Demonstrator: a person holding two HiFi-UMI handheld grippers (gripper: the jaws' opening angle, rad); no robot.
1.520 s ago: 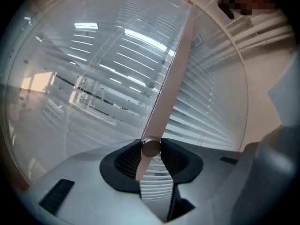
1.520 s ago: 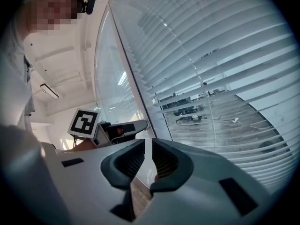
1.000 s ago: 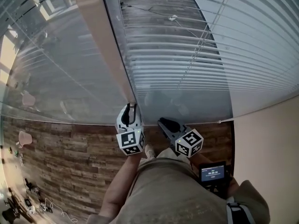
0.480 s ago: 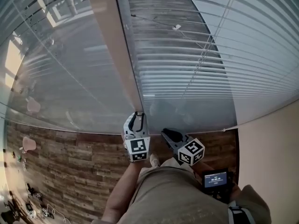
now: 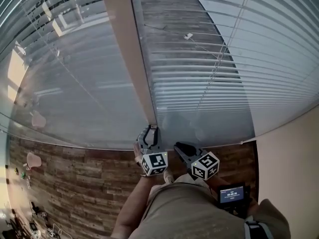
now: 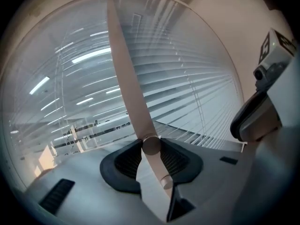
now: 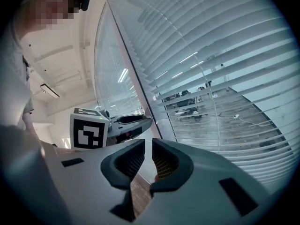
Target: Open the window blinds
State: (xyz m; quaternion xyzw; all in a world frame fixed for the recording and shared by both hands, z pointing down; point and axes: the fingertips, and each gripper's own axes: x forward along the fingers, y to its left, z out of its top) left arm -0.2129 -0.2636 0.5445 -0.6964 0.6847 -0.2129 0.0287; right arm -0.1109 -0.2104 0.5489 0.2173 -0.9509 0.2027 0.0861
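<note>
Plainly, one long beige plastic blind wand [image 5: 124, 49] hangs before the white horizontal-slat window blinds [image 5: 209, 78], with two grippers below. The left gripper [image 5: 151, 131] clamps the wand's lower end, jaws half-spread. The right gripper [image 5: 178, 146] is beside it, jaws barely parted and empty.

You stand close before a tall window [image 5: 75, 103] that reaches down to the floor [image 5: 65, 183]. That floor is laid with worn brown wooden planks, and the same planking shows on the far side of the glass. On your right, a plain beige wall [image 5: 294, 148] meets the window's edge. Long ceiling lights [image 6: 89, 55] mirror in the glass as bright bars. Above you the ceiling [image 7: 70, 64] is white and carries a long dark-edged lamp [image 7: 49, 91]. Far to your left, pink things [image 5: 34, 159] and other small clutter lie on the planks, too small to tell what they are.
</note>
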